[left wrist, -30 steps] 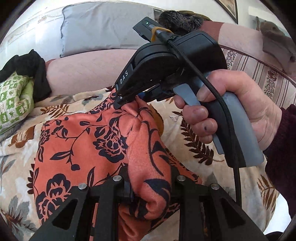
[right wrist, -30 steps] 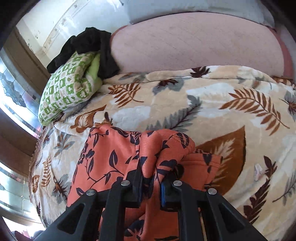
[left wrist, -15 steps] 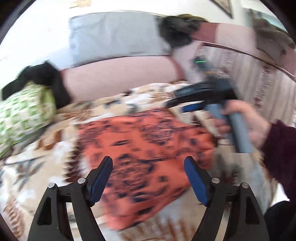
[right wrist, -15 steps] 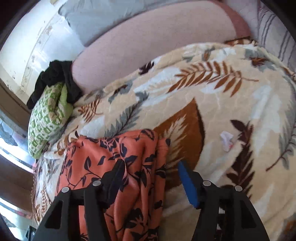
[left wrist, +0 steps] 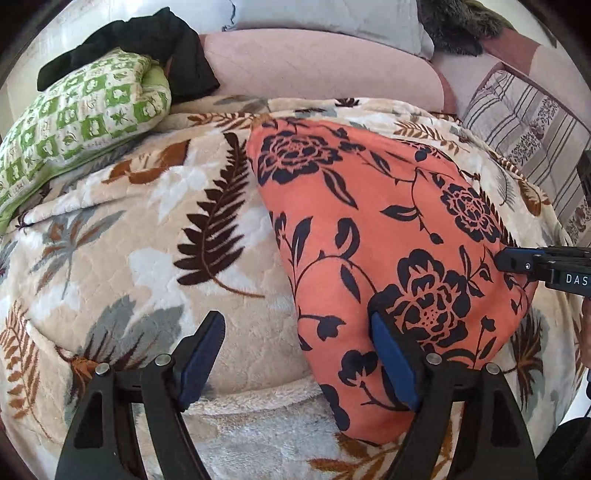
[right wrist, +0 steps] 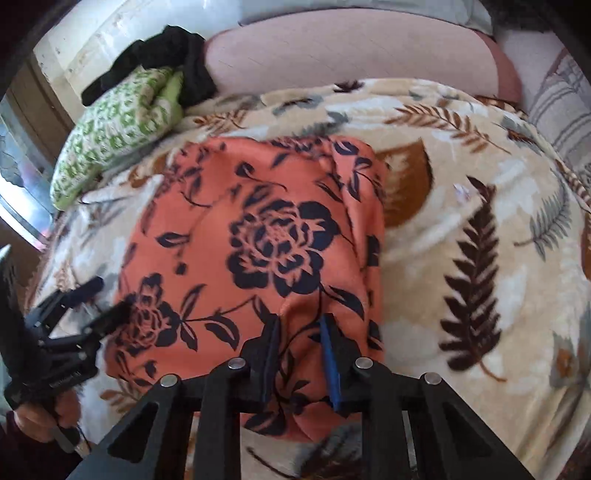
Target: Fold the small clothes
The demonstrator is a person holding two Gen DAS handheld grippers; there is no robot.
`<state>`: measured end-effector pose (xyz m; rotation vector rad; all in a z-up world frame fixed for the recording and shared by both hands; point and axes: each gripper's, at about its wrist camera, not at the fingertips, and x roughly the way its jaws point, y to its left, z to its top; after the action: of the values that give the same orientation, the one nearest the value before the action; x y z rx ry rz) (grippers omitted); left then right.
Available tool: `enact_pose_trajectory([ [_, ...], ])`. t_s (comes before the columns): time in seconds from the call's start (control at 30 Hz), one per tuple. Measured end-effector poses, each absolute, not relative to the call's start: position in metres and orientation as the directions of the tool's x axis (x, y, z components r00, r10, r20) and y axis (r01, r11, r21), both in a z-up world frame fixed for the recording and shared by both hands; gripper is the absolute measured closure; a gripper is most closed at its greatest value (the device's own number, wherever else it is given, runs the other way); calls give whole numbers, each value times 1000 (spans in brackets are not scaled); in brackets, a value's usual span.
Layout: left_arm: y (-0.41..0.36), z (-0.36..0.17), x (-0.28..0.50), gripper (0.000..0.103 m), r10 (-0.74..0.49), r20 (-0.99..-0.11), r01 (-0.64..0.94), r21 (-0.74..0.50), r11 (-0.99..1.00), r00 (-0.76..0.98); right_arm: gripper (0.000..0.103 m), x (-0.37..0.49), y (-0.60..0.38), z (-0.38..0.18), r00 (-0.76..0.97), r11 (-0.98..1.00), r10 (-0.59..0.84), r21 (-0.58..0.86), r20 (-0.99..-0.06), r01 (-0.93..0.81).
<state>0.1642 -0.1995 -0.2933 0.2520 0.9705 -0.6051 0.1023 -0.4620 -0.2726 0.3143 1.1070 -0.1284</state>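
Observation:
An orange garment with black flowers [left wrist: 388,236] lies folded flat on the leaf-print blanket [left wrist: 122,236]; it also shows in the right wrist view [right wrist: 258,236]. My left gripper [left wrist: 295,354] is open at the garment's near left edge, with its right finger on the cloth and its left finger over the blanket. My right gripper [right wrist: 299,350] is over the garment's near edge, its jaws partly closed with a ridge of cloth between them. The right gripper shows at the garment's right edge in the left wrist view [left wrist: 517,258]. The left gripper shows in the right wrist view [right wrist: 96,306].
A green-and-white patterned cushion [left wrist: 77,110] with a black garment [left wrist: 147,40] on it lies at the far left. A pink bolster [left wrist: 314,70] and a grey pillow [left wrist: 325,14] run along the back. Striped bedding [left wrist: 532,129] lies at the right.
Both grippers were shut on the bunched garment a second ago. They let go and pulled back. The garment now lies flat and folded, and the right jaws have narrowed over its near edge.

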Motion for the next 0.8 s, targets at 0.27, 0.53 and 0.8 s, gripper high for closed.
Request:
enact_pose_trajectory([
  [0.27, -201, -289, 158, 21, -349, -830, 587, -31, 809, 436, 78, 121, -477, -233, 519, 916, 31, 232, -854, 327],
  [0.53, -198, -294, 162, 17, -367, -836, 589, -66, 805, 408, 76, 223, -462, -289, 368, 930, -31, 108, -929, 350],
  [0.8, -194, -295, 161, 14, -367, -837, 585, -71, 808, 407, 75, 269, -429, -238, 460, 943, 135, 257, -878, 213],
])
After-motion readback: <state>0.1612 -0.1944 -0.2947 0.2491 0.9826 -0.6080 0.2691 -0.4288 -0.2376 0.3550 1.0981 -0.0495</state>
